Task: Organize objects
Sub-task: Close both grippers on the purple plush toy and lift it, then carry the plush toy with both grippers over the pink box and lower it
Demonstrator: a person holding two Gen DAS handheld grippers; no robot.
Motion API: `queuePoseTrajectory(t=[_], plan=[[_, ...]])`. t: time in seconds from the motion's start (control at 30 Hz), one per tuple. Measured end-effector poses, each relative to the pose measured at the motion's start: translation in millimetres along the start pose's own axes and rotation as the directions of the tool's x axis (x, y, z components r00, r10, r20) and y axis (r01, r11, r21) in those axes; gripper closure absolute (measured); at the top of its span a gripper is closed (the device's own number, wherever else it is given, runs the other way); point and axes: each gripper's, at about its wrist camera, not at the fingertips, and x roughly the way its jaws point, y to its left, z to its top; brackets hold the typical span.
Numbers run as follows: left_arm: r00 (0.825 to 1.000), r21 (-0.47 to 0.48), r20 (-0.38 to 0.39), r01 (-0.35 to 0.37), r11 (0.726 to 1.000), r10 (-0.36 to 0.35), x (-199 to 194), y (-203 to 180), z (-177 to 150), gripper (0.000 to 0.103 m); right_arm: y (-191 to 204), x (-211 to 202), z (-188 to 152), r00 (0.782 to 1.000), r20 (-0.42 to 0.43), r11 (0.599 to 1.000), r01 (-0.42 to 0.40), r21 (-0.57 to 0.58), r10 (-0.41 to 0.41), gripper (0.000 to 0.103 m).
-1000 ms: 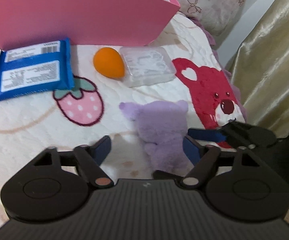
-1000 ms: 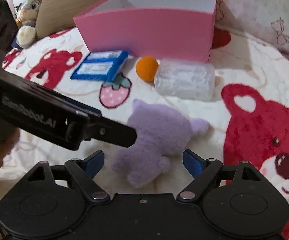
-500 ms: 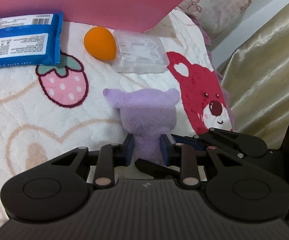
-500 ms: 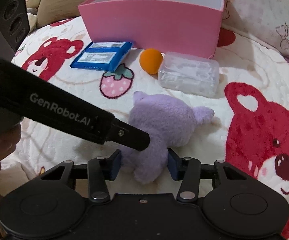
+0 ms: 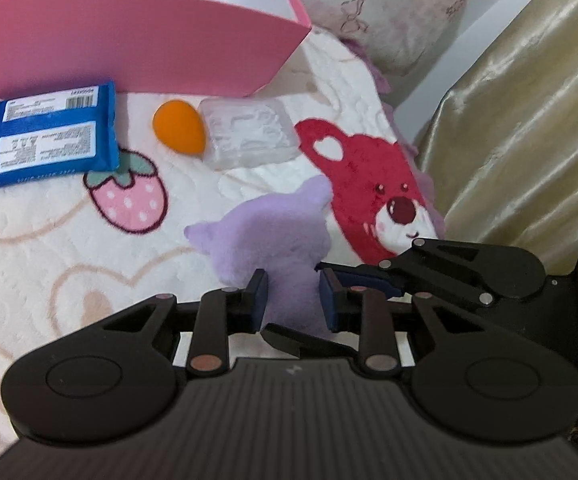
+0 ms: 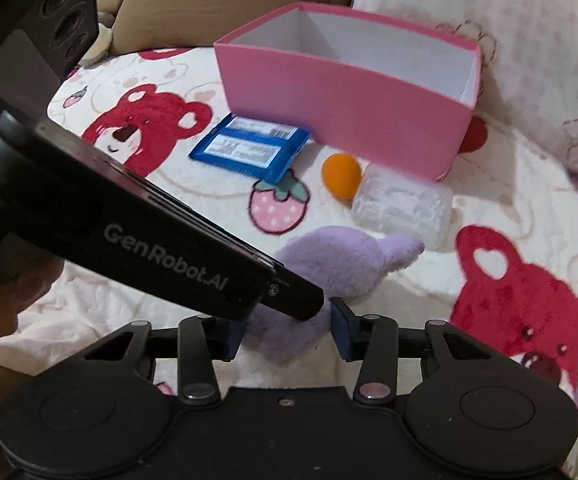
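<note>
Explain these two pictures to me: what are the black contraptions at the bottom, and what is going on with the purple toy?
No robot here: a person holds a two-finger tool in each hand, each carrying a camera that looks along its fingers. One picture comes from the left gripper, the other from the right gripper; each also sees the other tool reaching in from the side.

Both are shut on the purple plush toy, the right one's fingers closing further.

On the printed blanket lie a blue packet, an orange egg-shaped sponge and a clear plastic case. Behind them stands an open pink box, where the things probably belong.
</note>
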Motion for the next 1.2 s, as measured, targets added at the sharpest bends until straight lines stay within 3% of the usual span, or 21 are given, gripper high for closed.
queuePoseTrajectory(t=[0.07,0.17,0.23,0.3,0.4,0.5,0.57,0.63,0.77,0.87,1.0,1.2], plan=[[1.0,-0.004,-0.004,-0.011,1.0,0.011,4.0,3.3,-1.6,0.077,-5.3,6.4,-1.0,0.999,-0.025,0.999,-0.028,0.022,0.028,0.055],[0.999,-0.044,-0.023,-0.03,0.999,0.029,17.4,13.8,-4.7,0.067,-11.9,19.3,-4.0,0.998,-0.053,0.999,-0.014,0.032,0.016,0.053],[0.998,-0.062,-0.038,-0.058,0.996,0.056,26.6,20.8,-8.4,0.053,-14.8,27.0,-8.1,0.997,-0.081,0.999,0.011,0.033,-0.008,0.047],[0.995,-0.079,-0.061,-0.084,0.993,0.079,35.4,27.4,-12.4,0.046,-17.2,31.7,-13.4,0.994,-0.104,0.998,0.033,0.048,-0.027,0.034],[0.998,-0.112,-0.052,-0.044,0.993,0.039,43.1,33.7,-19.6,0.04,-21.7,40.3,-23.5,0.992,-0.129,0.996,0.004,0.093,0.008,0.029],[1.0,-0.104,-0.019,-0.022,0.994,0.02,46.4,32.7,-24.0,0.043,-23.2,47.8,-31.0,0.992,-0.122,0.994,0.008,0.11,0.006,0.031],[1.0,-0.102,-0.009,-0.002,0.995,0.001,47.6,32.4,-25.6,0.055,-30.1,50.5,-33.0,0.995,-0.099,0.989,0.003,0.146,0.012,0.042],[0.998,-0.136,-0.009,0.066,0.988,-0.068,50.2,34.2,-25.7,0.074,-36.6,50.0,-32.1,0.996,-0.084,0.985,-0.017,0.169,0.032,0.044],[0.998,-0.144,-0.009,0.06,0.988,-0.062,55.0,31.2,-25.9,0.074,-33.9,50.4,-33.5,0.997,-0.073,0.989,-0.009,0.147,0.02,0.046],[0.999,-0.165,0.001,0.054,0.985,-0.054,57.9,32.3,-27.5,0.068,-38.7,54.2,-33.8,0.998,-0.06,0.988,-0.026,0.149,0.035,0.044],[0.998,-0.123,0.0,0.064,0.99,-0.064,55.8,28.5,-24.4,0.073,-43.1,49.8,-33.8,0.998,-0.038,0.985,-0.048,0.168,0.055,0.048],[0.997,-0.094,0.023,0.078,0.992,-0.077,28.1,16.0,-17.7,0.073,-24.2,21.6,-20.1,1.0,-0.006,0.994,-0.016,0.111,0.017,0.049]])
